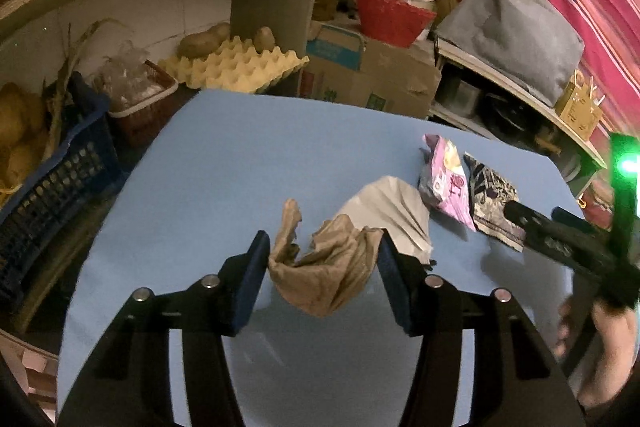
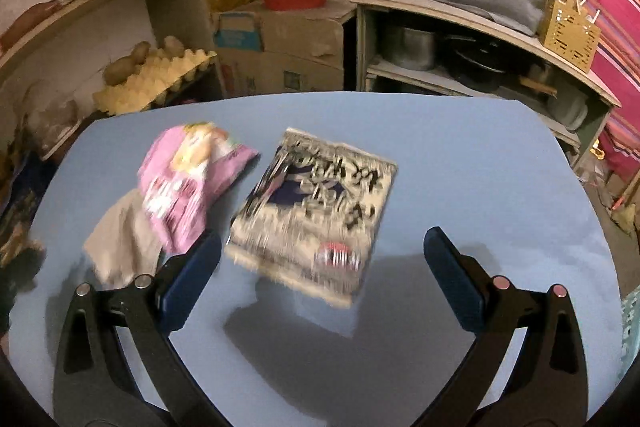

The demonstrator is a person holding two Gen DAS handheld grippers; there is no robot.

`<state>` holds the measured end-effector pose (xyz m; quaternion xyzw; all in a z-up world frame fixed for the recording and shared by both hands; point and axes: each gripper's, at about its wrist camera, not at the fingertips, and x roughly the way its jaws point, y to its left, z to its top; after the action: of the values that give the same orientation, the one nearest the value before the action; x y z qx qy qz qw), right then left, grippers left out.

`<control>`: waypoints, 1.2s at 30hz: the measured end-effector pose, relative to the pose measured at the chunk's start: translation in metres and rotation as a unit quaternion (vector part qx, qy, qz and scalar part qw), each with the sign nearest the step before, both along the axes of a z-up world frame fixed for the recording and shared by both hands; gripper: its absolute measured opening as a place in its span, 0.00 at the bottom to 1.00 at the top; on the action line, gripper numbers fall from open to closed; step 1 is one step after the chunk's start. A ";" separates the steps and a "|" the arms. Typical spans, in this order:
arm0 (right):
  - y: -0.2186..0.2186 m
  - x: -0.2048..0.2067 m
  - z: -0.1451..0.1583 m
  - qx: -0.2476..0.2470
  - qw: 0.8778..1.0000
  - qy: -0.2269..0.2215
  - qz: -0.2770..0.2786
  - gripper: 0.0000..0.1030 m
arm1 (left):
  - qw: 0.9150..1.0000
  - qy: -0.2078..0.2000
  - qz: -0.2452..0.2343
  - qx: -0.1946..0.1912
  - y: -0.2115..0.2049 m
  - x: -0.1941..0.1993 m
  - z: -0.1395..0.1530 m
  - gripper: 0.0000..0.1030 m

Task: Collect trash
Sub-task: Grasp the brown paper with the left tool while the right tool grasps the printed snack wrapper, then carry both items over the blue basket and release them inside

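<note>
1. The left gripper [image 1: 322, 251] stands spread around a crumpled brown paper bag [image 1: 320, 267] on the blue table [image 1: 224, 163], its pads at either side.
2. The right gripper [image 2: 322, 255] gapes empty over a black-and-cream snack wrapper [image 2: 316, 211].
3. Beside it lies a pink chip bag [image 2: 188, 183].
4. Beyond stands an egg tray [image 1: 236, 67] with potatoes.

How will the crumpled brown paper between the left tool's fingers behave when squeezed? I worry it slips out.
The crumpled brown paper looks thin and creased, so it will probably crush flat, not resist. It seems light and likely lifts easily. Its loose flap may dangle outside the left tool.
</note>
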<state>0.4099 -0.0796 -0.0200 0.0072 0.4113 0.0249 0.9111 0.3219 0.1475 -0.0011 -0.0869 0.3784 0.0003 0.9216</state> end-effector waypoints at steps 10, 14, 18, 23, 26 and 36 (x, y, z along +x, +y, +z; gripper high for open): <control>0.001 0.060 -0.023 0.006 0.998 0.048 -0.042 0.96 | 1.000 -0.005 0.012 -0.004 0.012 0.013 0.004 0.52; 0.003 0.063 -0.035 -0.015 0.997 0.059 -0.055 0.96 | 1.000 -0.016 0.005 0.008 0.007 0.018 0.007 0.52; -0.008 0.060 -0.042 -0.002 0.995 0.076 -0.060 0.96 | 1.000 -0.018 0.001 0.016 0.004 0.023 0.006 0.52; -0.012 0.054 -0.037 -0.007 0.997 0.068 -0.037 0.68 | 1.000 -0.012 0.003 0.006 0.001 0.029 0.006 0.52; -0.015 0.049 -0.033 0.005 0.998 0.065 -0.012 0.43 | 1.000 -0.017 -0.002 0.009 -0.006 0.028 0.009 0.52; -0.031 0.000 -0.021 0.006 0.999 0.033 0.037 0.15 | 0.999 -0.028 -0.025 0.038 -0.036 0.009 0.017 0.52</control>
<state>0.4101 -0.1111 -0.0409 -0.0023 0.4409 0.0608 0.8955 0.3312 0.1117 0.0159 -0.0427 0.3543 -0.0105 0.9341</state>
